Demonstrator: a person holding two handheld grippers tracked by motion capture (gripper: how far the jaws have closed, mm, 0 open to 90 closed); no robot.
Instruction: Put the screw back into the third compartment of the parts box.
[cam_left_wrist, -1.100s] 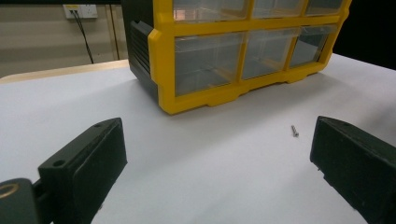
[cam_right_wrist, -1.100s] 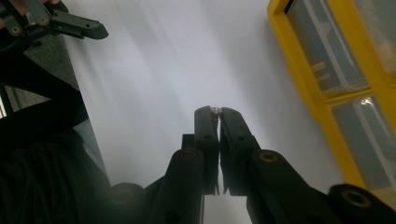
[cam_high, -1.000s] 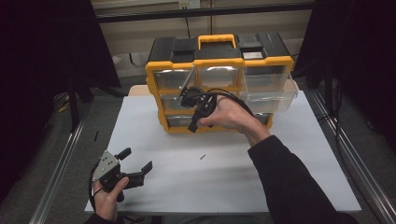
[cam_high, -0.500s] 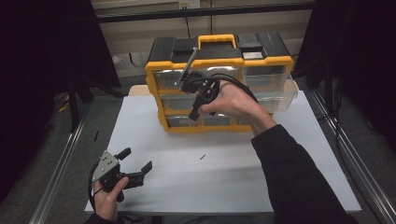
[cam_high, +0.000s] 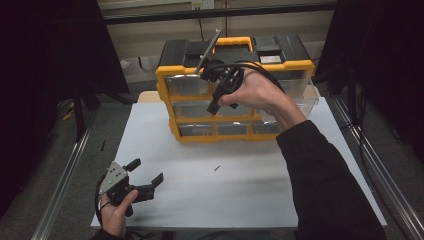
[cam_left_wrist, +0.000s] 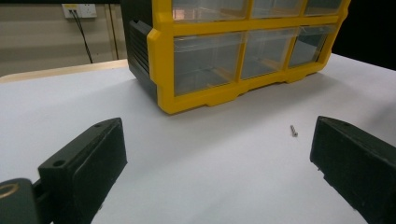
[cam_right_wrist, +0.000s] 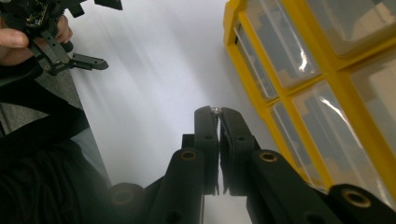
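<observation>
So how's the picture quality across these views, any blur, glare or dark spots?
High view: dim and soft, black surroundings, the white table sheet evenly lit. Left gripper view: sharpest, with the small metal screw crisp and mild sheen on the yellow-framed drawer cabinet's clear plastic fronts. Right gripper view: streaky motion blur on the sheet, bright glare streaks on the drawers, the near shut right claw slightly soft.

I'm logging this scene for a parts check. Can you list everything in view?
Drawer organiser: one, yellow frame, black top, clear drawers, at the far middle of the table.
Pulled-out drawer: one, clear, at the organiser's right end.
Loose screw: one, dark, on the table in front of the organiser.
Held screw: one, silvery, pinched at the tips of the right gripper.
Table: one, white.
Wall socket: one, white, behind the table.
Left gripper: black, fingers open, near left.
Right gripper: black, fingers shut, raised before the organiser.
</observation>
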